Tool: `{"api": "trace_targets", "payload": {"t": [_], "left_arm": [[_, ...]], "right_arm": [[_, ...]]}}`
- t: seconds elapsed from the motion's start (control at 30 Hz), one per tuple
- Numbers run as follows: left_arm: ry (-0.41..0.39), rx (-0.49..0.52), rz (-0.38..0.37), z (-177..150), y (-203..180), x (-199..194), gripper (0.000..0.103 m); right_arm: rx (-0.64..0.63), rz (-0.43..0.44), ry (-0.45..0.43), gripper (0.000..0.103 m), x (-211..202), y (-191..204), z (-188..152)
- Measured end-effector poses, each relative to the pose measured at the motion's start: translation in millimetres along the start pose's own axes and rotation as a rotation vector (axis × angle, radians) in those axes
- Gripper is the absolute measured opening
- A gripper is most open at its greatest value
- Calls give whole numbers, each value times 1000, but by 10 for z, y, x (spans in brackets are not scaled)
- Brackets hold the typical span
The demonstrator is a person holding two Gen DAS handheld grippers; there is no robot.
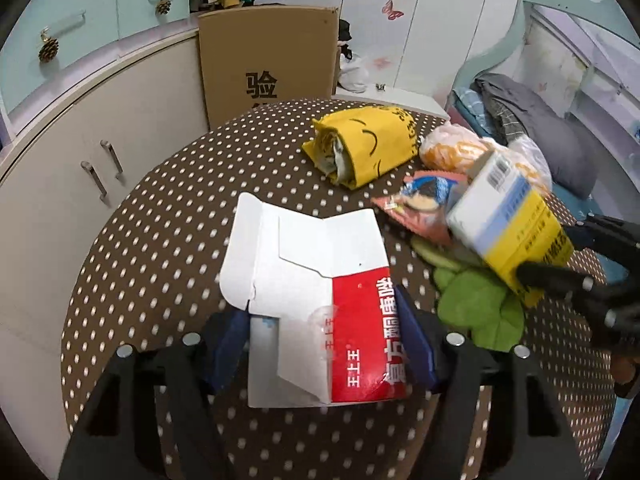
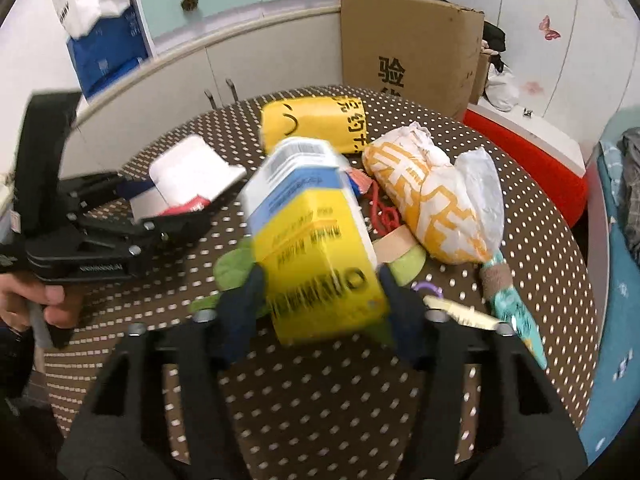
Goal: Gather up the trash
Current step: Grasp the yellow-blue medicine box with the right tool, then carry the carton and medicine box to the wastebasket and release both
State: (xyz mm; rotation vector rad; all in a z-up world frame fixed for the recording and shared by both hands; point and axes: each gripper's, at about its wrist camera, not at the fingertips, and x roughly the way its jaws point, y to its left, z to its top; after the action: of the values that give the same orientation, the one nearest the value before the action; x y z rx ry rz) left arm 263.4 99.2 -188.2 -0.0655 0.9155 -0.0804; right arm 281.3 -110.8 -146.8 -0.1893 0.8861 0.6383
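Left claw clamped on the red-and-white carton, lower centre of frame. Right claw clamped on the yellow box, mid-frame above the dotted bench.

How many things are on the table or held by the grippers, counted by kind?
Cartons held: 2, red-and-white carton, yellow-and-blue carton
Bags and wrappers: 3, yellow bag, orange-print bag, snack wrapper
Green cloth: 1
Total: 6
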Motion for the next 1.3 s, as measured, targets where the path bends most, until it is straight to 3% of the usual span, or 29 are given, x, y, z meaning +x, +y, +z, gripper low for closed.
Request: {"api": "trace_targets", "payload": {"t": [0.1, 0.17, 0.23, 0.3, 0.4, 0.47, 0.6, 0.83, 1.03, 1.3], "left_arm": [[-2, -2, -12, -108, 11, -90, 68], [-1, -1, -20, -174, 11, -142, 68], [-3, -3, -10, -197, 18, -158, 68], [-5, 4, 8, -193, 5, -147, 69], [-3, 19, 21, -155, -35, -117, 68], [-5, 18, 9, -155, -51, -119, 67], [-10, 10, -30, -229, -56, -189, 67], [-61, -28, -74, -298, -130, -401, 67], [-140, 18, -109, -220, -511, -734, 67], [-227, 105, -182, 12, -1299, -1032, 67]], "right_arm": [[19, 0, 7, 49, -54, 42, -95], [49, 28, 8, 56, -85, 50, -118], [56, 34, 0, 76, -89, 61, -88], [42, 15, 8, 78, -39, 93, -27], [18, 3, 50, 78, 143, 160, 51], [13, -10, 81, 52, 224, 199, 17], [86, 23, 20, 51, 82, 155, -106], [200, 38, -121, 51, -517, -40, -330], [290, 17, -223, 51, -1062, -351, -458], [432, -59, -343, 51, -1785, -936, -785]]}}
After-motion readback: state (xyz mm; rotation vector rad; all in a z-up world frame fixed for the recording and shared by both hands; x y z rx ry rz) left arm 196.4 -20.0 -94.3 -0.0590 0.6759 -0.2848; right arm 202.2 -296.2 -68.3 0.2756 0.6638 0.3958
